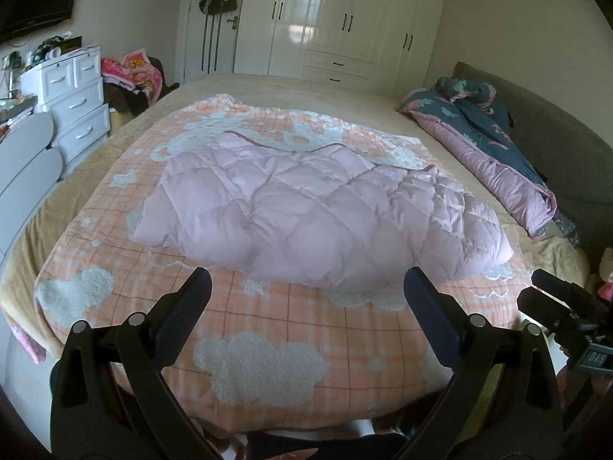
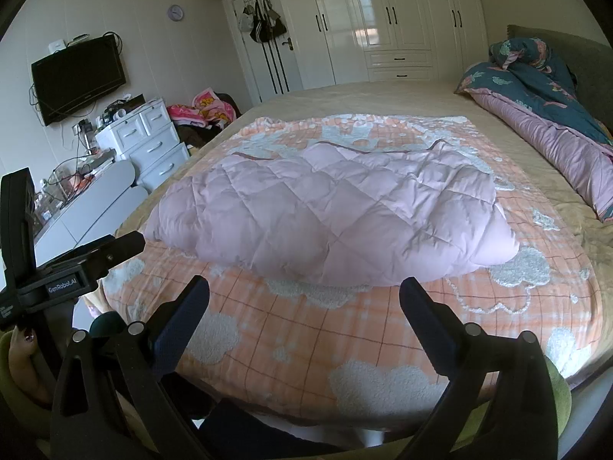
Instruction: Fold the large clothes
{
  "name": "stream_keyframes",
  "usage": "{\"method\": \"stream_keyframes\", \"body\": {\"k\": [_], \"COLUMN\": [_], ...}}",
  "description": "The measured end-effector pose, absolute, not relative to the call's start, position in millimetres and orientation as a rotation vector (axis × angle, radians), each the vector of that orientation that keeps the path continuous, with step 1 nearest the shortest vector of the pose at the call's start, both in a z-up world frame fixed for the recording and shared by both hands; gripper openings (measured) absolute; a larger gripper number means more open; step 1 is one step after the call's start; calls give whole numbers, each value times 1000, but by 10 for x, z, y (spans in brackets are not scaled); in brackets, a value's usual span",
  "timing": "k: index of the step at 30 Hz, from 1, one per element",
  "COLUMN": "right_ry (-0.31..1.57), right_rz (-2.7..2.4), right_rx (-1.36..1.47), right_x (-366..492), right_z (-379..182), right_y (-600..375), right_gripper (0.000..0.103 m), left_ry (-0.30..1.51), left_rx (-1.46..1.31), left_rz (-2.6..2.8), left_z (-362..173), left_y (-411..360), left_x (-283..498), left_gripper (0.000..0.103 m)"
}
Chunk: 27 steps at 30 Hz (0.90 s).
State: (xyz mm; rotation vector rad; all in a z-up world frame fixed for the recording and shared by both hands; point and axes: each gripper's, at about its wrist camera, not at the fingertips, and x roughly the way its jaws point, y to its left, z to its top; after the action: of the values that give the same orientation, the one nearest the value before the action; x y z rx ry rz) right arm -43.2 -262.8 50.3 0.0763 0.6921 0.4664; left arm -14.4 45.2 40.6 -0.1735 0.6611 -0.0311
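A pale pink quilted garment (image 1: 306, 211) lies folded in a puffy heap on the bed's orange checked blanket (image 1: 268, 329). It also shows in the right wrist view (image 2: 337, 214), on the same blanket (image 2: 325, 337). My left gripper (image 1: 306, 287) is open and empty, held above the blanket just in front of the garment's near edge. My right gripper (image 2: 304, 291) is open and empty too, just in front of that near edge. The right gripper's body shows at the right edge of the left wrist view (image 1: 567, 314); the left one's body shows at the left of the right wrist view (image 2: 57, 276).
A rolled dark floral duvet (image 2: 544, 107) lies along the bed's right side by the grey headboard (image 1: 555, 145). White drawers (image 2: 153, 145) and a pile of clothes (image 2: 203, 111) stand left of the bed. White wardrobes (image 2: 383, 19) line the far wall.
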Motion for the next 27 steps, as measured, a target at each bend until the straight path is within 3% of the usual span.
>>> {"method": "stream_keyframes", "body": {"k": [27], "right_ry": [695], "right_rz": [467], "right_rx": [78], "right_x": [-431], "right_z": [506], "right_y": [-2629], "right_gripper": [99], "left_ry": [665], "left_rx": [-176], "left_rz": [-35], "left_z": [399], "left_y": [464], "left_x": [-143], "left_gripper": [94]}}
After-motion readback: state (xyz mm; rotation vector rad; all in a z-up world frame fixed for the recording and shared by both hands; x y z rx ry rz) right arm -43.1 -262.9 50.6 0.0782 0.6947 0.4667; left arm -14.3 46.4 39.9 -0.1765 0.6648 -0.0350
